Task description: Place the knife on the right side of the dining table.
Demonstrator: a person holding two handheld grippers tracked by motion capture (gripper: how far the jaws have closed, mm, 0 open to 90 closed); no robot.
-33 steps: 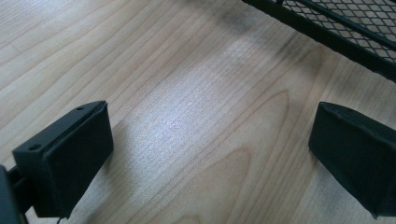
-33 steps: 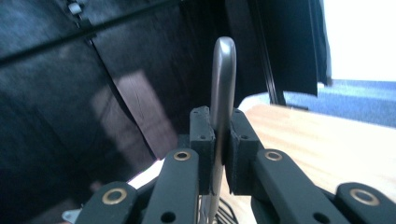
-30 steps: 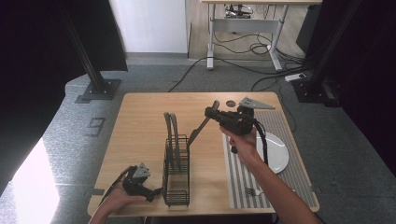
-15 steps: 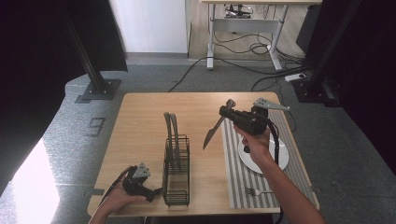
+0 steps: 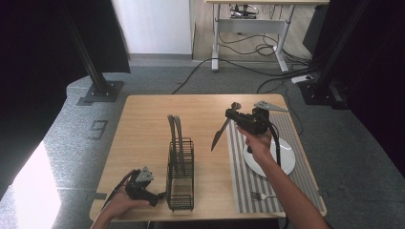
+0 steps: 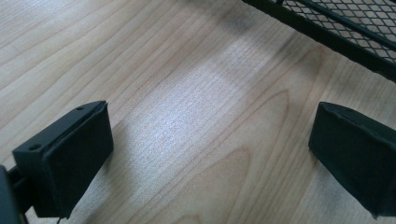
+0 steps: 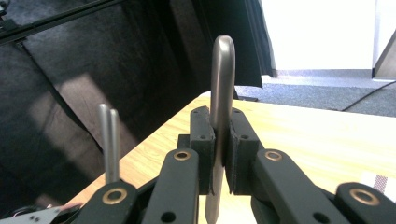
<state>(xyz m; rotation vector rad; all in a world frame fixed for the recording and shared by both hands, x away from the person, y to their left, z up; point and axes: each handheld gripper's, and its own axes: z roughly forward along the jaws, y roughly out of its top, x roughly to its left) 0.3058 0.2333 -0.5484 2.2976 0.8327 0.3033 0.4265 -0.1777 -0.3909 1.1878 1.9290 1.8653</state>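
Right gripper (image 5: 234,113) raised in the upper right of the high view, above the wooden table (image 5: 143,124), jaws clamped on a knife (image 5: 219,135) by its handle. Blade slanting down and to the left, tip in the air, between the black wire rack (image 5: 180,174) at centre and the striped mat (image 5: 282,191) at right. In the right gripper view, the same gripper (image 7: 219,154) pressed tight on the knife handle (image 7: 221,93), which rises through the middle of the frame. Two thin upright utensil handles (image 7: 108,140) at lower left there.

White plate (image 5: 285,164) on the mat just below the right hand (image 5: 258,143); fork (image 5: 260,195) lower on the mat.

Left gripper (image 5: 160,195) at the lower left of the high view, low on the table, just beside the rack's near end. In the left gripper view, jaws spread wide over bare wood (image 6: 196,107), nothing between them; rack (image 6: 345,28) edge in the upper right corner.
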